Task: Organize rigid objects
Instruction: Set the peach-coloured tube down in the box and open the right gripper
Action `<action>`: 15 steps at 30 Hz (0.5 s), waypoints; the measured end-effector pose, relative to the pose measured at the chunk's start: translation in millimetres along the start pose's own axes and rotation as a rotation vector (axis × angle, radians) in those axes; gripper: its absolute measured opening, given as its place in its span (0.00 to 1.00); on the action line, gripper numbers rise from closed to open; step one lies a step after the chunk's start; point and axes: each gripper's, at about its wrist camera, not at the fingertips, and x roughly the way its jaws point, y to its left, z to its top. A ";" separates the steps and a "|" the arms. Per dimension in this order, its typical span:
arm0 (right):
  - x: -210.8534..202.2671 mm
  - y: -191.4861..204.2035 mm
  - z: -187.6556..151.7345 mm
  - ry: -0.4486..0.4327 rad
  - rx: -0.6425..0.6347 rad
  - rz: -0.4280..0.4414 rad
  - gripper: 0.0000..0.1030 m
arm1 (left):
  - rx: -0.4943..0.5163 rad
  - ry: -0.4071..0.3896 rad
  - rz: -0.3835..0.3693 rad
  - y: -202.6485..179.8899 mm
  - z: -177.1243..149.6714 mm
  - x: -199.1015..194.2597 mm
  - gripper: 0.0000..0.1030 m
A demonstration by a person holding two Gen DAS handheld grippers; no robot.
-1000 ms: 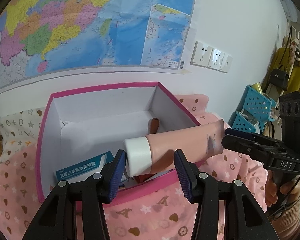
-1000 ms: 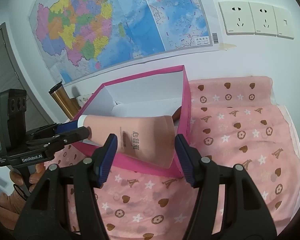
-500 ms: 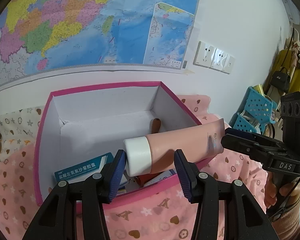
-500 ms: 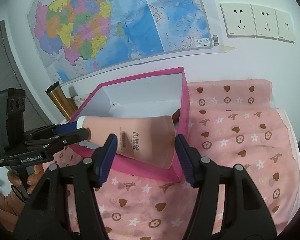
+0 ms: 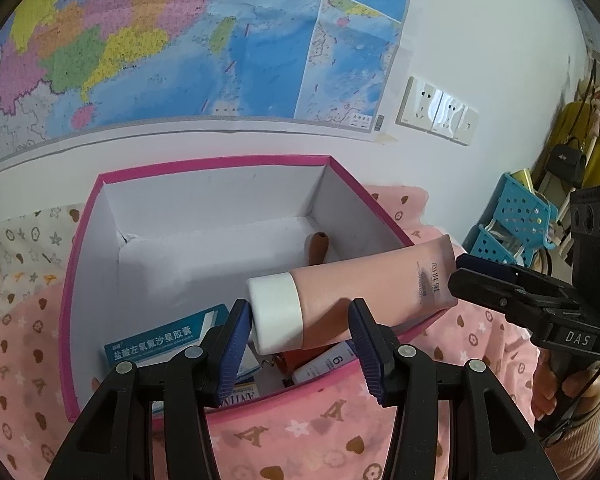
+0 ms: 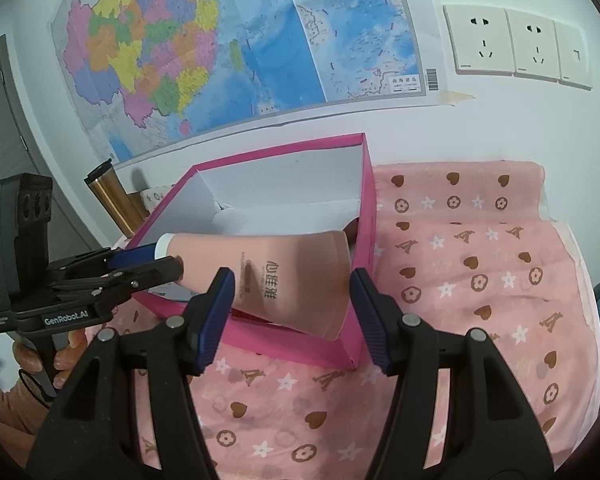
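Observation:
A pink tube (image 5: 372, 296) with a white cap (image 5: 276, 320) hangs level over the front of an open pink box (image 5: 220, 162) with white inner walls. My left gripper (image 5: 298, 312) is shut on the cap end. In the right wrist view it (image 6: 156, 260) comes in from the left. My right gripper (image 6: 292, 280) is shut across the tube's (image 6: 284, 264) wide flat end, above the box's (image 6: 280, 152) near right corner. From the left wrist view it (image 5: 458, 276) shows at the right.
Inside the box lie a blue-and-white medicine carton (image 5: 156, 340), a brown item (image 5: 319, 246) and a white bottle (image 5: 328, 362). The box stands on a pink patterned cloth (image 6: 460, 280). A gold flask (image 6: 108, 196) stands left of it, blue baskets (image 5: 516, 220) far right.
Nothing has visibly changed: both grippers keep their hold on the tube over the box, and the views only drift slightly.

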 end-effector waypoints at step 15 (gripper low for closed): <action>9.5 6.4 3.7 0.029 -0.018 -0.030 0.60 | -0.052 0.033 -0.027 15.0 2.8 11.9 0.51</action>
